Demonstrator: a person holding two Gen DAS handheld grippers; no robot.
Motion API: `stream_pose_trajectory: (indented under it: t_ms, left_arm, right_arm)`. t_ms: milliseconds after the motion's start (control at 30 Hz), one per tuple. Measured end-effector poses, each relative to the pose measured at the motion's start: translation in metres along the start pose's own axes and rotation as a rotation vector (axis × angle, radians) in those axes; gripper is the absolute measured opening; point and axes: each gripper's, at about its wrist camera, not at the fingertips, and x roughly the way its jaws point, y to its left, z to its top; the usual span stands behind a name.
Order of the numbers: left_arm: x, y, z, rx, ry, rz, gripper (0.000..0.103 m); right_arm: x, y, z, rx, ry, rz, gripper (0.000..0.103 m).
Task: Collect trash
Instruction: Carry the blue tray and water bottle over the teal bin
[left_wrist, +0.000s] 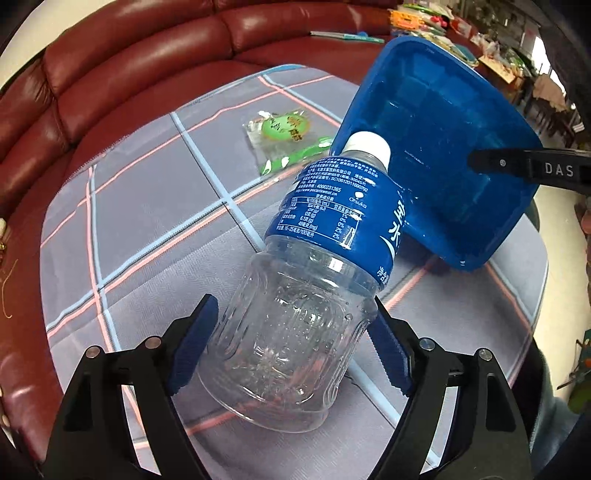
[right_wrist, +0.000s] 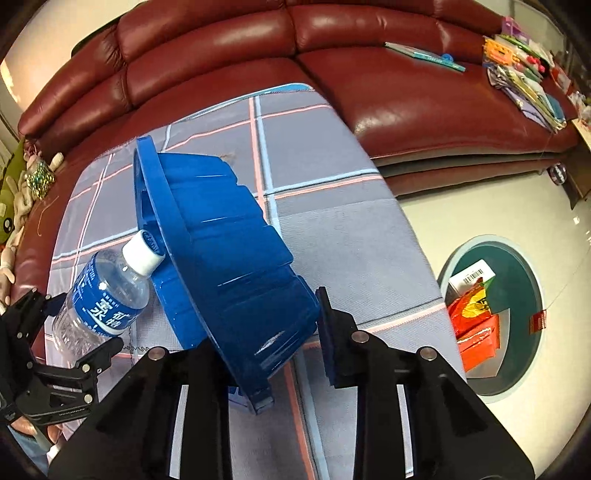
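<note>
My left gripper (left_wrist: 291, 339) is shut on an empty clear plastic bottle (left_wrist: 317, 251) with a blue label and white cap (left_wrist: 369, 146). The cap sits at the mouth of a blue plastic bin (left_wrist: 439, 147), which is tilted on its side. My right gripper (right_wrist: 266, 332) is shut on the blue bin (right_wrist: 221, 251) and holds it tipped toward the bottle (right_wrist: 107, 295). The left gripper (right_wrist: 74, 332) shows at the left of the right wrist view. A green snack wrapper (left_wrist: 284, 138) lies on the table beyond the bottle.
The table (left_wrist: 147, 221) has a grey checked cloth with pink and blue lines. A dark red leather sofa (right_wrist: 332, 74) curves behind it, with books and packets on its right end (right_wrist: 524, 70). Red and orange packets (right_wrist: 476, 325) lie on the floor at the right.
</note>
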Motion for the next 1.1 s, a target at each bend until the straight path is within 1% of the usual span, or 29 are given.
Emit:
stream_pose_trajectory:
  t_ms: [100,167,200,367,533,667,800,967,1100]
  left_arm:
    - [-0.013,-0.002,-0.002,-0.016,-0.020,-0.023,0.076]
    - [-0.019,-0.002,-0.003,-0.024,-0.027,-0.030,0.068]
    - [-0.021,-0.001,-0.003,-0.030,-0.027,-0.027,0.066]
    - [-0.018,0.000,-0.007,-0.065,-0.007,-0.019,0.066]
    - [-0.035,-0.005,-0.011,-0.113,-0.037,-0.046,0.066]
    - [-0.044,-0.015,-0.011,-0.111,-0.045,-0.043,0.066]
    - [-0.051,-0.023,-0.004,-0.104,-0.052,-0.048,0.066]
    - [-0.062,-0.056,0.015,-0.060,-0.074,-0.077,0.066]
    - [-0.062,-0.091,0.034,-0.011,-0.089,-0.112,0.066]
  right_arm:
    - [-0.003,-0.012,-0.003,0.021,-0.002,-0.009,0.024]
    - [-0.006,-0.018,-0.006,0.031,-0.005,-0.010,0.024]
    - [-0.008,-0.020,-0.007,0.036,-0.007,-0.009,0.024]
    - [-0.017,-0.035,-0.015,0.062,-0.019,0.003,0.024]
    - [-0.028,-0.052,-0.021,0.098,-0.038,0.011,0.024]
    - [-0.037,-0.065,-0.023,0.126,-0.056,0.022,0.024]
    - [-0.052,-0.085,-0.025,0.161,-0.095,0.018,0.024]
    - [-0.073,-0.132,-0.029,0.235,-0.141,-0.014,0.024]
    - [-0.088,-0.186,-0.036,0.308,-0.171,-0.076,0.024]
